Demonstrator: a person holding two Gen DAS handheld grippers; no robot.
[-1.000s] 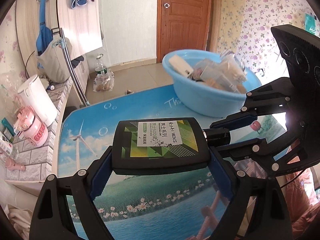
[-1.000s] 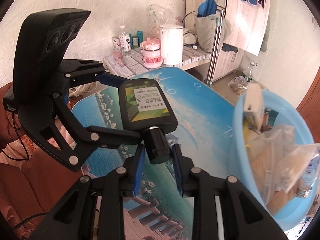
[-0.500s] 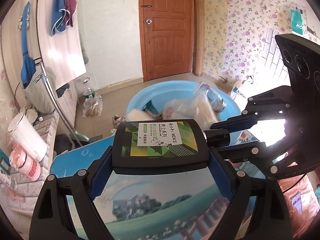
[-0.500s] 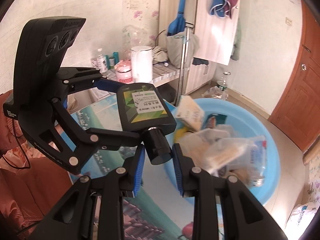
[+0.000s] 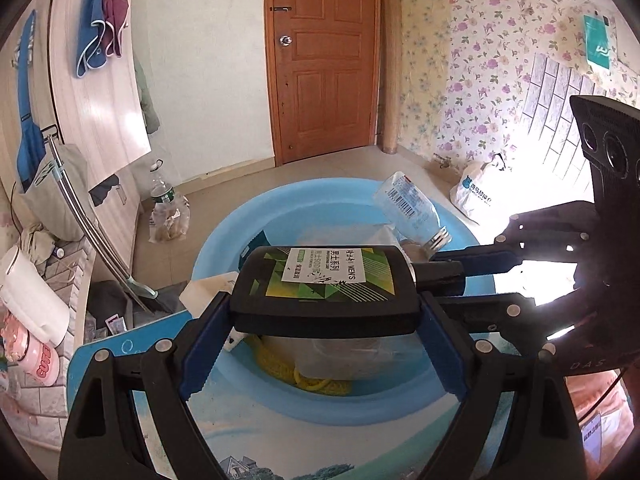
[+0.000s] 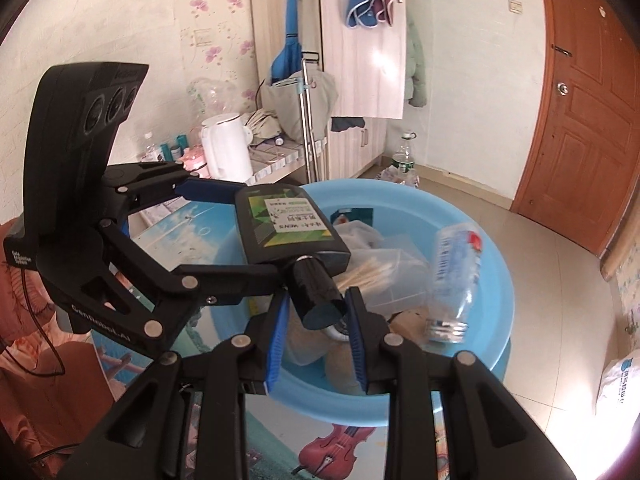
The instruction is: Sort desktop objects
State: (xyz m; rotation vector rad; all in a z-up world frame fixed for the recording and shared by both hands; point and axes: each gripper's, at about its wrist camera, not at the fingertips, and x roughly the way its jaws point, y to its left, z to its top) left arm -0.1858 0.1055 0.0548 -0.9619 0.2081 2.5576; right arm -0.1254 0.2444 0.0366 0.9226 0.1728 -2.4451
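A flat black bottle (image 5: 324, 292) with a green label hangs level over the blue basin (image 5: 224, 236). My left gripper (image 5: 324, 320) is shut on the bottle's wide body, one blue pad on each narrow side. My right gripper (image 6: 316, 320) is shut on the bottle's black cap (image 6: 316, 296). In the left wrist view the right gripper (image 5: 460, 276) comes in from the right; in the right wrist view the left gripper (image 6: 248, 232) comes in from the left. The basin (image 6: 400, 196) holds a clear plastic bottle (image 6: 452, 280), bags and small packs.
The basin stands at the end of a table (image 5: 280, 440) with a printed landscape top. A side shelf to the left bears a white kettle (image 6: 226, 152) and a pink jar (image 5: 36, 360). On the floor beyond are a water bottle (image 5: 160, 192) and a white bag (image 5: 480, 196).
Both grippers have carried the black bottle together from over the table top to over the blue basin. The view has swung toward the door. Both grips are unchanged.
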